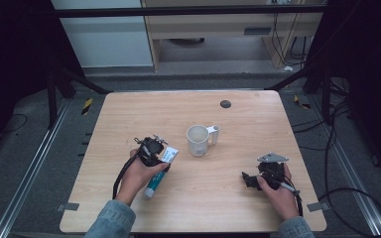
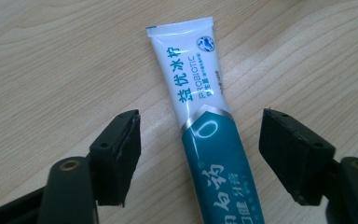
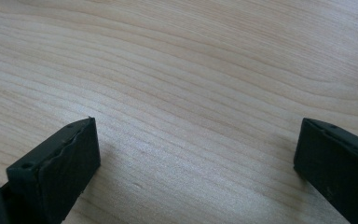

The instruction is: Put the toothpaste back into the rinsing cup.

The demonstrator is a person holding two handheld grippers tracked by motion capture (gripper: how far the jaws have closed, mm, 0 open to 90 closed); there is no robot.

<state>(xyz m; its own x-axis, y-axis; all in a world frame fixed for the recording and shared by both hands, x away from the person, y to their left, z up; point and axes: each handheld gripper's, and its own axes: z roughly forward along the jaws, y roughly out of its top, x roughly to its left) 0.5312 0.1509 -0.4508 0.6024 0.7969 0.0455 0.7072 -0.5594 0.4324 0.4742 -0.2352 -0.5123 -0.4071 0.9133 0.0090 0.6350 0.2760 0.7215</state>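
Grasp step in hand: left gripper jaws stand apart astride the toothpaste tube lying on the table near-left of the mug, untouched; next, closure; right gripper jaws open, idle.

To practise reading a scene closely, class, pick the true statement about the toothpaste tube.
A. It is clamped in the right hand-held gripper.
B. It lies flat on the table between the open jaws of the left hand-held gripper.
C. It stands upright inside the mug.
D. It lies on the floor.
B: the toothpaste tube lies flat on the table, with the left hand-held gripper astride it, jaws clear of both its sides.
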